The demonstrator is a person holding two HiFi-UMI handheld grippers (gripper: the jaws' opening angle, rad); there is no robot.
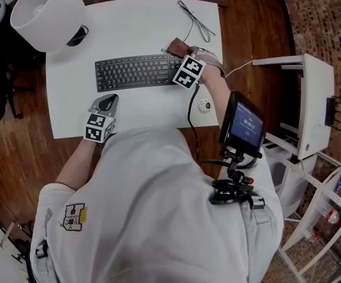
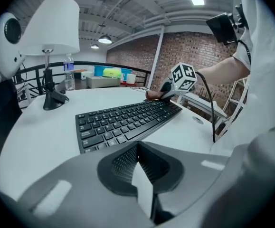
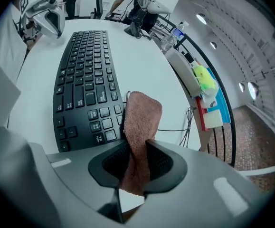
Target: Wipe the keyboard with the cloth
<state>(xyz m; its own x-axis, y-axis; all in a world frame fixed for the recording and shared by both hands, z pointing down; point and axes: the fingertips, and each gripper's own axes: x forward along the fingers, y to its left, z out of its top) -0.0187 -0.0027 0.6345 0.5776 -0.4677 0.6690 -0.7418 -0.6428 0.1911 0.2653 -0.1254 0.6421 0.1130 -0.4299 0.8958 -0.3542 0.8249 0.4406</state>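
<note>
Brown cloth (image 3: 142, 118), judged soft and limp, is clamped at a fold by the right gripper (image 3: 136, 153), lower centre; the left gripper (image 2: 138, 161) is clenched empty.

head view: above the person, facing steeply down on the whole table (image 1: 141, 28), keyboard (image 1: 136, 71) mid-far. left gripper view: low at the near left, looking along the keyboard to the right gripper (image 2: 165, 93). right gripper view: close over the keyboard's right end, facing left toward the left gripper (image 3: 52, 25). all three share the keyboard.
</note>
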